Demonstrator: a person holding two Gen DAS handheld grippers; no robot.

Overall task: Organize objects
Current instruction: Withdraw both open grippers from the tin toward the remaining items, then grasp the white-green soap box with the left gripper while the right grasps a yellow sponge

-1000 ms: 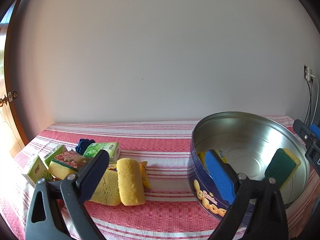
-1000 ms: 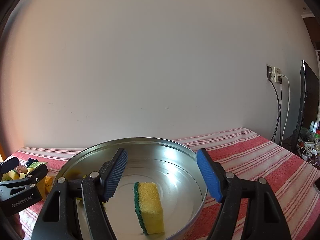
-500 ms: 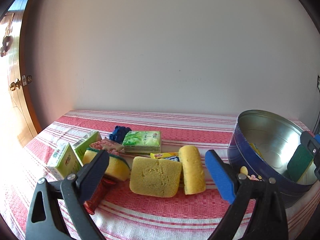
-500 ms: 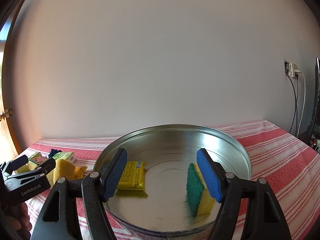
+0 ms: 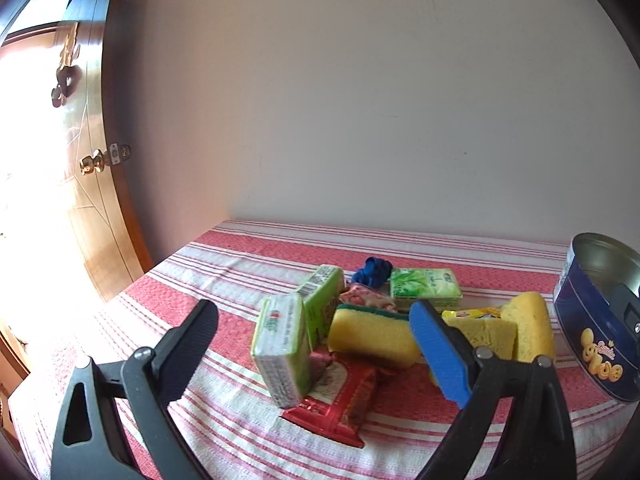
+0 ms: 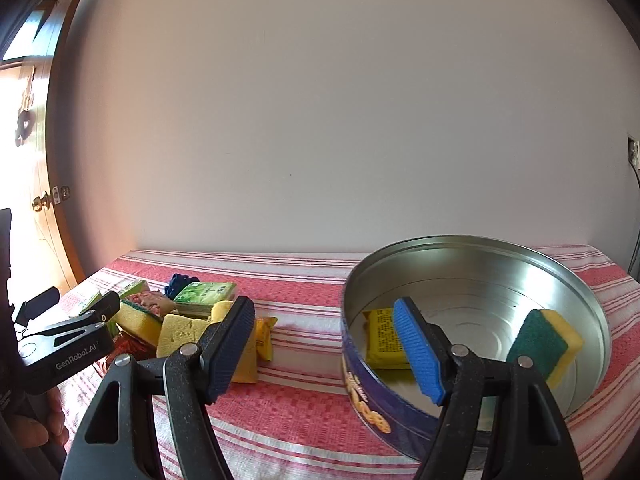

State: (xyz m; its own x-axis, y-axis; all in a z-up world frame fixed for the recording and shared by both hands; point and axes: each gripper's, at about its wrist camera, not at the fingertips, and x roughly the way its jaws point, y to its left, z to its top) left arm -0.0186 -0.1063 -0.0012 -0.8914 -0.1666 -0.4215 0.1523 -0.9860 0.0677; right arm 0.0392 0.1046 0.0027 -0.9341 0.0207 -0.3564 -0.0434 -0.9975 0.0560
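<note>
A pile of items lies on the striped cloth: two green tissue packs (image 5: 284, 352) standing on edge, a flat green pack (image 5: 424, 286), a green-backed yellow sponge (image 5: 372, 336), a red packet (image 5: 340, 400), plain yellow sponges (image 5: 528, 324) and a blue cloth (image 5: 372, 270). My left gripper (image 5: 316, 332) is open just before this pile, holding nothing. My right gripper (image 6: 324, 320) is open too, at the near left rim of the blue cookie tin (image 6: 472, 240). Inside the tin lie a yellow packet (image 6: 382, 336) and a green-and-yellow sponge (image 6: 548, 340).
A wooden door (image 5: 80, 200) with a brass knob stands left of the table; the wall runs right behind it. The tin (image 5: 596, 320) sits right of the pile. A hand (image 6: 40, 432) holds the left gripper (image 6: 76, 300). A wall socket with cables (image 6: 634, 156) is far right.
Both grippers have swung left, away from over the tin toward the pile. The tin now sits at the right of both views. Both grippers' jaws stand as wide as before.
</note>
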